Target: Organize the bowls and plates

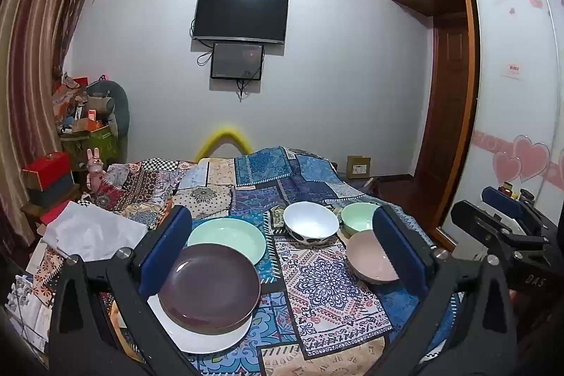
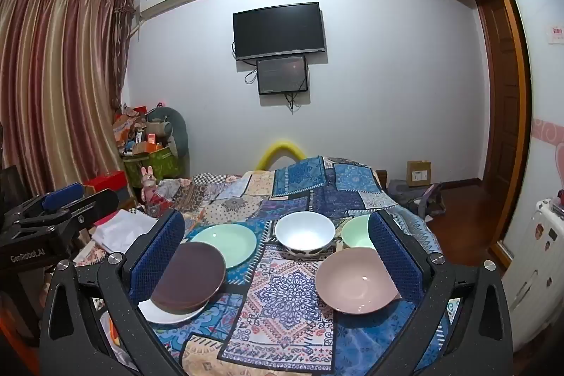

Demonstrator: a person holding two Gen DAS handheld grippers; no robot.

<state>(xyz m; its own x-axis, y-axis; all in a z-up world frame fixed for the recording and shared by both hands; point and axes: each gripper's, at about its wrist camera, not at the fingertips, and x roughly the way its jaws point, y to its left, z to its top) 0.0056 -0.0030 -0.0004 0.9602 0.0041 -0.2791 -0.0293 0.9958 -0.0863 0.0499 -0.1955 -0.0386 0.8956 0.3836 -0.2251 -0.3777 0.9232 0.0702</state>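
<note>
Both the left gripper (image 1: 282, 256) and right gripper (image 2: 275, 256) hung wide open and empty; a careless grab could slide the brown plate (image 1: 209, 286) off the white plate (image 1: 208, 339) near the cloth's (image 1: 317, 288) front edge.

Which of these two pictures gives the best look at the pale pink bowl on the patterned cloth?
The right wrist view. There the pale pink ceramic bowl shows nearly whole, with its inside and most of its rim visible; only its right edge is hidden. In the left wrist view the same bowl looks smaller, and the blue finger pad covers its right side.
</note>
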